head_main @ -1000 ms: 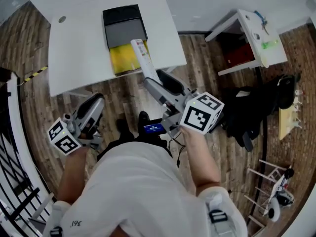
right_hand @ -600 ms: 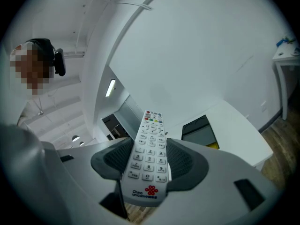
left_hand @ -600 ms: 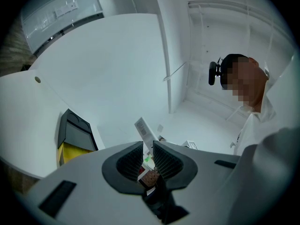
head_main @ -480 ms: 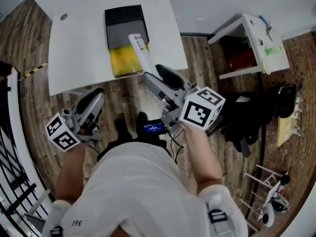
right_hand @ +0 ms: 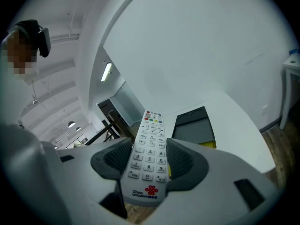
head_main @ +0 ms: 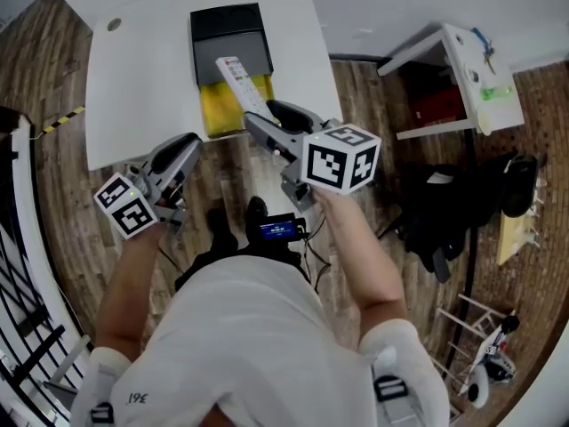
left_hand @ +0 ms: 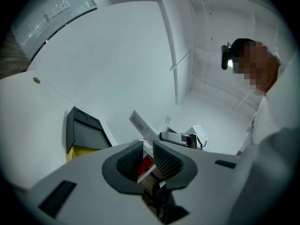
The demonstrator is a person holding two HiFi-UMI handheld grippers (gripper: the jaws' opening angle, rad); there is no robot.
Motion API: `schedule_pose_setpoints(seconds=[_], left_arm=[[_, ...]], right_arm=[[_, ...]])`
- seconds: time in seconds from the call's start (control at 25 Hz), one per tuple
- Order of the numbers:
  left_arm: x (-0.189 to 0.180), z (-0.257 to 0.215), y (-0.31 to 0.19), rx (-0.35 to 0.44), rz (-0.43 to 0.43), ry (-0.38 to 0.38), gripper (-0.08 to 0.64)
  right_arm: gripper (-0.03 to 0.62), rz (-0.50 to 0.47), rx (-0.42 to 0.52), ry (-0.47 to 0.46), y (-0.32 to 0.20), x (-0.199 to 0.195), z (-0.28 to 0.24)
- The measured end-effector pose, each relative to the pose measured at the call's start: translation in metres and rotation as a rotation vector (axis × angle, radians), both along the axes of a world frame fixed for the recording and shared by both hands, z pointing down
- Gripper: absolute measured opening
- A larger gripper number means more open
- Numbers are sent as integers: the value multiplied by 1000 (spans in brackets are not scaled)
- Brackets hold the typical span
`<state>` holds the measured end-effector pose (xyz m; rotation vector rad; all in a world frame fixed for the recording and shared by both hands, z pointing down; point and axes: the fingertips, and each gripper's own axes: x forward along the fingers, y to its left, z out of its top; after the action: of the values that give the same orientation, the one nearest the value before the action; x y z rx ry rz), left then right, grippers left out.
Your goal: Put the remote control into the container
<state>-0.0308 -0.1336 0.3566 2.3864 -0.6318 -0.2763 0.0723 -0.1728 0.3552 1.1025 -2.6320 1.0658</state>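
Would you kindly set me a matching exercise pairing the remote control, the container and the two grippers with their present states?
1 white rectangular remote control
2 black and yellow box container
3 left gripper
4 right gripper

A empty, fingers slightly apart
B sits on the white table
C held in the air
D shut on the remote

Pairs: 1-C; 2-B; 3-A; 4-D

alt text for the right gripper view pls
A white remote control, keypad up, is gripped between the fingers of the right gripper. Behind it, to the right, a black and yellow container sits on a white table.
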Motion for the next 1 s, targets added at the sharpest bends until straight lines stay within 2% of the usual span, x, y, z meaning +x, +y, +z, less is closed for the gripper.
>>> schedule_pose_setpoints(seconds=[0.24, 0.4, 0.68, 1.0], left_arm=[[0, 55, -7, -118, -2, -41, 51], [1, 76, -10, -167, 3, -54, 51], [4, 98, -19, -204, 12, -78, 51], [9, 115, -33, -231, 22, -102, 51]], right_arm=[[236, -29, -132, 49, -9, -11, 61], [236, -57, -202, 71, -10, -17, 95], [236, -85, -255, 162, -20, -25, 127], [236, -118, -338, 324, -36, -19, 164]])
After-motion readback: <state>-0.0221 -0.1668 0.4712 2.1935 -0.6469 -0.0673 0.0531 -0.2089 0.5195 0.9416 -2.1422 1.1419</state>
